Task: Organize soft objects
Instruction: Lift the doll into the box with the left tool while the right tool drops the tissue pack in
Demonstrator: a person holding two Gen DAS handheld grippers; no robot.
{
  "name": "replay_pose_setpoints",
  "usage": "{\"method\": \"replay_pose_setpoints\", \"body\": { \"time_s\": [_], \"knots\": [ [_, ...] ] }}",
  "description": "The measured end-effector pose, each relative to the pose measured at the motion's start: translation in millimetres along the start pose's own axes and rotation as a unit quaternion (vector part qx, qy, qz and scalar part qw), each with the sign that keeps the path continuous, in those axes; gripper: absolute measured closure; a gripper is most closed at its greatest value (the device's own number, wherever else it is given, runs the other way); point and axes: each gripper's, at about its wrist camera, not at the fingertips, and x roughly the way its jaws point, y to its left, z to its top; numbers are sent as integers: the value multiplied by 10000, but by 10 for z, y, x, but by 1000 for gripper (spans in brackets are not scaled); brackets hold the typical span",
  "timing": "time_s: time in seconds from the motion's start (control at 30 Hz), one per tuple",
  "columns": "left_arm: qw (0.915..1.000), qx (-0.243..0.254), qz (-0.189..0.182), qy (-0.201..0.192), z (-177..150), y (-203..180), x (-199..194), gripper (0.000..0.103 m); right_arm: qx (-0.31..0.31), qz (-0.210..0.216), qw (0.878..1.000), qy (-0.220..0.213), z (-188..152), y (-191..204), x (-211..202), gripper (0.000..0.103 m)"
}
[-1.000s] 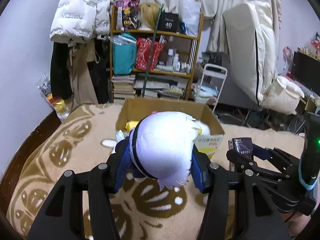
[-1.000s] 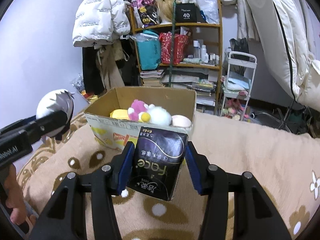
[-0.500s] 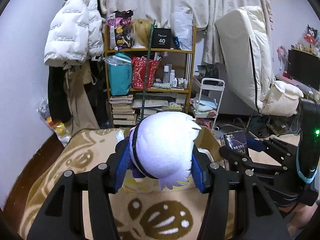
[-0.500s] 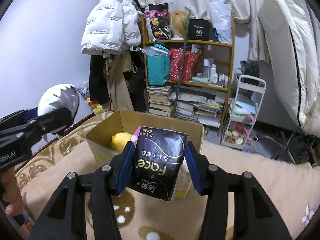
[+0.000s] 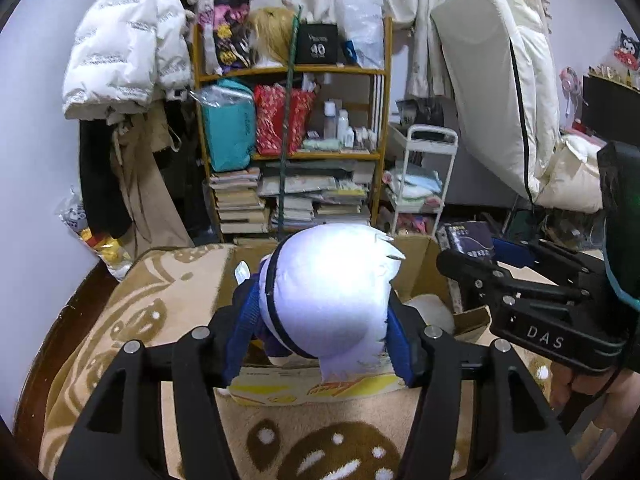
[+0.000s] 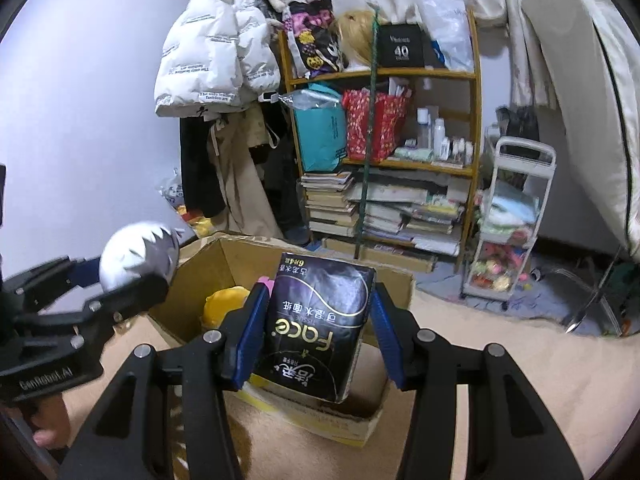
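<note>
- The left gripper [image 5: 320, 332] has the white-haired plush doll [image 5: 332, 296] between its blue pads, and its jaws are opening right now. The doll hangs over the near edge of the cardboard box [image 5: 416, 264], so if it lets go a touch too soon it could catch the rim and roll onto the patterned blanket [image 5: 160, 300].
- The right gripper [image 6: 316, 332] is clamped on the black tissue pack [image 6: 320, 320], held upside down over the open box. The left pad presses its side; on the right side the view is poor, and I can't be sure that pad is bearing fully. A one-sided hold on a slick wrapper could let the pack twist and slide out crooked.
- The two grippers are close together over the same box. Seen from the left, the right tool's fingers sit just beside the doll's head. If both go in at once, they may knock each other.
- The box already holds a yellow plush [image 6: 224, 304], something pink, and a pale round toy [image 5: 432, 312]. The stiff pack dropped on top could perch high or tip over the wall.
- The box stands on soft bedding, so a push on its wall might tilt or shift it.
</note>
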Motion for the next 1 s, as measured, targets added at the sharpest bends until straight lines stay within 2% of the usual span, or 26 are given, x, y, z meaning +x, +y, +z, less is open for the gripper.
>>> {"method": "replay_pose_setpoints", "body": {
  "time_s": [0.2,0.43,0.5,0.67,0.7,0.77,0.8,0.83,0.93,1.0],
  "knots": [
    [9997,-61,39,246,-43,4,217,40,4,4,9995,325,-157,-65,197,47],
    [9995,61,70,302,-72,-30,279,32,172,79,9990,403,-184,-118,248,46],
    [9994,109,72,316,-76,-42,283,31,198,49,9990,390,-184,-133,238,37],
    [9994,65,28,351,-76,-38,272,31,225,42,9993,311,-158,-133,193,32],
    [9994,43,24,350,-75,-33,270,30,219,40,9993,302,-153,-132,186,28],
    [9994,-18,36,345,-68,-19,261,23,223,28,9994,280,-150,-137,168,24],
    [9995,-65,26,295,-65,-8,245,14,231,32,9994,268,-142,-145,162,23],
    [9997,-97,11,241,-70,4,216,11,238,33,9994,267,-141,-149,156,23],
    [9996,-218,-50,197,-49,42,178,9,260,24,9993,284,-141,-164,138,22],
    [9992,-315,-51,237,-38,76,175,9,259,-9,9992,290,-142,-171,118,17]
  ]
}}
